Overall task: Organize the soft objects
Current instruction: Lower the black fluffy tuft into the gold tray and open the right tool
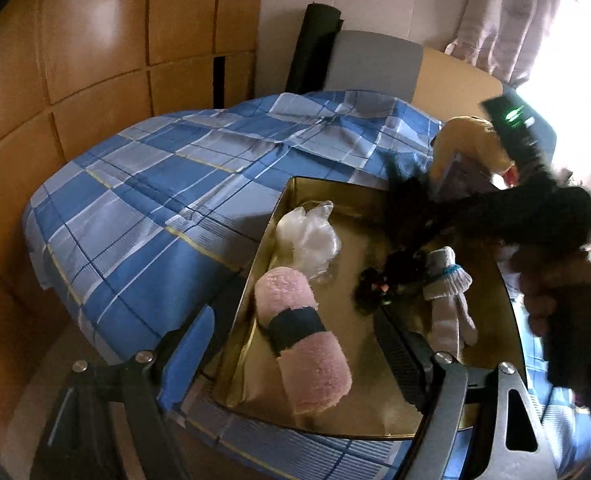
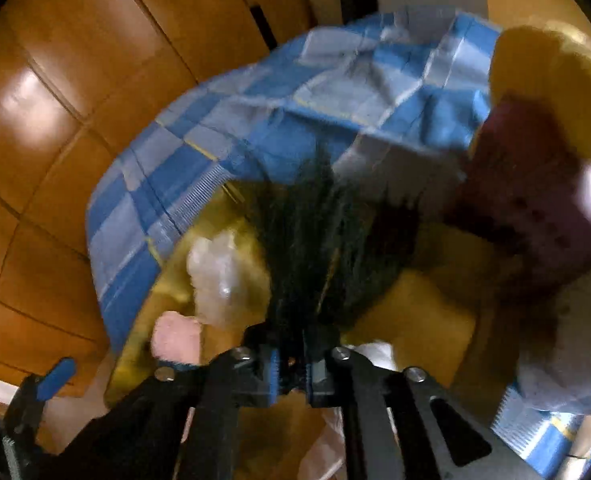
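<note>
A gold tray [image 1: 327,182] lies on a blue checked cloth. In it are a pink rolled towel [image 1: 303,344] with a dark band, a crumpled clear plastic bag [image 1: 309,240] and a small white sock doll [image 1: 447,300]. My left gripper [image 1: 295,348] is open and straddles the towel without touching it, its blue finger outside the tray wall. In the blurred right wrist view, my right gripper [image 2: 291,364] has its jaws nearly together on a black feathery tuft [image 2: 323,240] that fans out over the tray [image 2: 427,308]. The same black tuft [image 1: 407,208] trails above the tray's far right.
The checked cloth [image 1: 155,200] covers the surface to the left and behind the tray. A yellow plush item [image 1: 467,148] and a purple perforated basket [image 2: 535,208] crowd the far right corner. Wooden panels [image 1: 75,80], a grey chair back [image 1: 375,60] and a curtain [image 1: 515,20] stand behind.
</note>
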A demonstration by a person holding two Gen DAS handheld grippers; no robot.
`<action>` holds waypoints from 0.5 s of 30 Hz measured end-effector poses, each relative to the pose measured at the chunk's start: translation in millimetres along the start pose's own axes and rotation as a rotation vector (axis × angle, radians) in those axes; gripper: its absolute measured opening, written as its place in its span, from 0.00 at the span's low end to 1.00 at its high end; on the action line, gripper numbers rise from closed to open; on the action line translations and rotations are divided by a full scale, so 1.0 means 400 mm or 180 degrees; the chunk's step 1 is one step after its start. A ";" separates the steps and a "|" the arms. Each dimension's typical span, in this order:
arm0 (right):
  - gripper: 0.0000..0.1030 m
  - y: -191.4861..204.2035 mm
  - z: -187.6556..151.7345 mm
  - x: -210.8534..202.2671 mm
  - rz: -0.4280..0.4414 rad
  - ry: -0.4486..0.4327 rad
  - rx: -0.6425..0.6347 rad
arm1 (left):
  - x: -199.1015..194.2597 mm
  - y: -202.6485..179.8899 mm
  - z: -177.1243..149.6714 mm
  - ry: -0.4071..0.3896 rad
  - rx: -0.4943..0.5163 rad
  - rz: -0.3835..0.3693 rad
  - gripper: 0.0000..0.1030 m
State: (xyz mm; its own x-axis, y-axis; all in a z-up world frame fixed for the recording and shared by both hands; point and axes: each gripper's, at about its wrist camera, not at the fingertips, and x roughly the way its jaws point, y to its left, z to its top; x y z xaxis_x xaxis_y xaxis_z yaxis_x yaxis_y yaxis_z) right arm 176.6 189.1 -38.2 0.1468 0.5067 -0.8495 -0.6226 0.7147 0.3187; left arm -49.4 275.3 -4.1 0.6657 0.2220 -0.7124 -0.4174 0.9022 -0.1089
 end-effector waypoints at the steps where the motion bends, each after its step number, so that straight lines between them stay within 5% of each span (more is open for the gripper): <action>1: 0.26 -0.006 -0.001 0.019 -0.0003 0.0033 0.0055 | -0.001 -0.001 -0.001 -0.0006 0.0010 0.0005 0.80; 4: 0.39 -0.028 -0.006 0.017 0.0046 0.0022 0.0221 | 0.000 -0.003 -0.004 -0.0001 0.0032 0.0005 0.80; 15: 0.43 -0.005 -0.042 -0.098 -0.0084 -0.0280 0.0036 | -0.012 -0.021 -0.003 -0.0054 0.0086 -0.0011 0.80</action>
State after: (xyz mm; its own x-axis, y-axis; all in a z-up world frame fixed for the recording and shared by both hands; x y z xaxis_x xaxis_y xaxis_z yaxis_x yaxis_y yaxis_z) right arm 159.3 159.9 -12.6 0.2302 0.5277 -0.8176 -0.6091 0.7334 0.3019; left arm -49.9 266.1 -0.6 0.6776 0.2249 -0.7002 -0.3984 0.9125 -0.0925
